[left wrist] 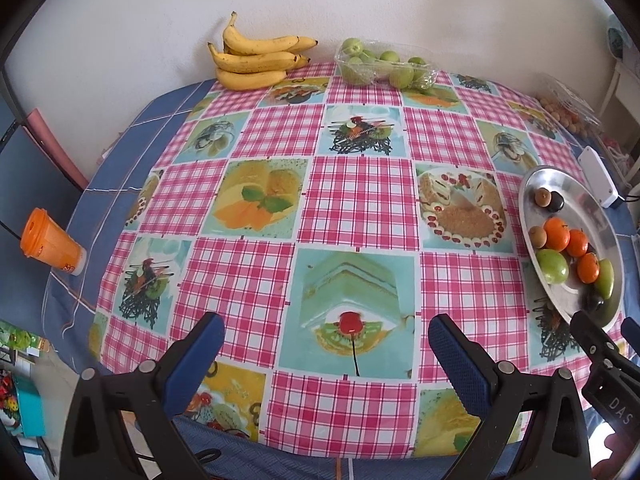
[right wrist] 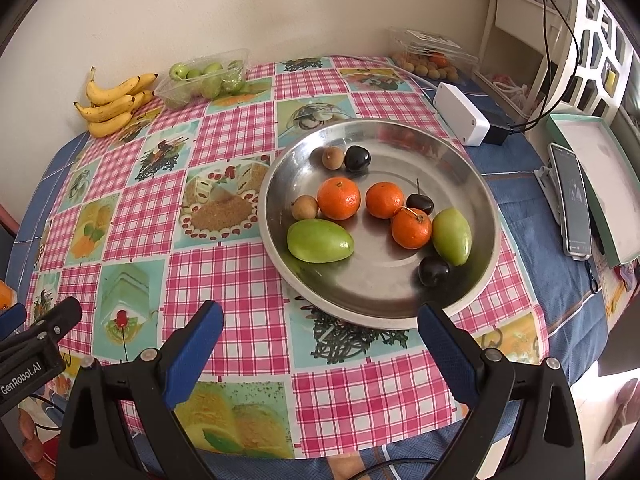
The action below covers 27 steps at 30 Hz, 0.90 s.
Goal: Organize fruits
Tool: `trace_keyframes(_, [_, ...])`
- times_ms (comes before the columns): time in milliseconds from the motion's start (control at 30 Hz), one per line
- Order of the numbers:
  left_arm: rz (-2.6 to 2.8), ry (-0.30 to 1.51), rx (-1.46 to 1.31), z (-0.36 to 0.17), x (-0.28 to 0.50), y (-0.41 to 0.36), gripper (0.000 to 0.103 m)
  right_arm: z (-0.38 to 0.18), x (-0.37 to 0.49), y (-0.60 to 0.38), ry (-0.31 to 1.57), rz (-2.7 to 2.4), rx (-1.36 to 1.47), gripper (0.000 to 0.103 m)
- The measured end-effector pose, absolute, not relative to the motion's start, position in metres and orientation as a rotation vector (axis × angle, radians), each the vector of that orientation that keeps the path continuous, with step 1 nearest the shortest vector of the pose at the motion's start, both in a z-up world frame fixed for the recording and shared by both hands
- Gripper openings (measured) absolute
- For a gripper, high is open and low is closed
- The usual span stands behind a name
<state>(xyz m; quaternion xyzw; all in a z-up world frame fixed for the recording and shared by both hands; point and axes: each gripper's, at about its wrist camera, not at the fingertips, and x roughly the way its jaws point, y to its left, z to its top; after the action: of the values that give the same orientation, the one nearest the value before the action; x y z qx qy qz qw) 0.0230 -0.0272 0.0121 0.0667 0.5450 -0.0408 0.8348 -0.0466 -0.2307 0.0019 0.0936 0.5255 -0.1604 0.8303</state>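
A round steel plate (right wrist: 472,168) sits on the right of the table and shows in the left wrist view (left wrist: 560,178) too. It holds three oranges (right wrist: 339,198), two green fruits (right wrist: 320,240), two brown longans (right wrist: 333,157) and three dark cherries (right wrist: 357,158). Bananas (left wrist: 256,58) and a clear tub of green fruits (left wrist: 384,65) lie at the far edge by the wall. My left gripper (left wrist: 326,354) is open and empty above the near tablecloth. My right gripper (right wrist: 320,344) is open and empty just short of the plate's near rim.
An orange cup (left wrist: 50,242) lies on the left edge. A white box (right wrist: 460,114), a clear box of small brown fruits (right wrist: 430,58), a phone (right wrist: 572,196) and a green-rimmed tray (right wrist: 600,168) are at the right. A wall runs behind the table.
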Motion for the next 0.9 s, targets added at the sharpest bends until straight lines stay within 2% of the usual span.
trace_keyframes(900, [-0.088,1.190,0.126,0.0063,0.0246,-0.0253,0.103,-0.0012,-0.0457,-0.2308,1.132,-0.343,0.203,0.098])
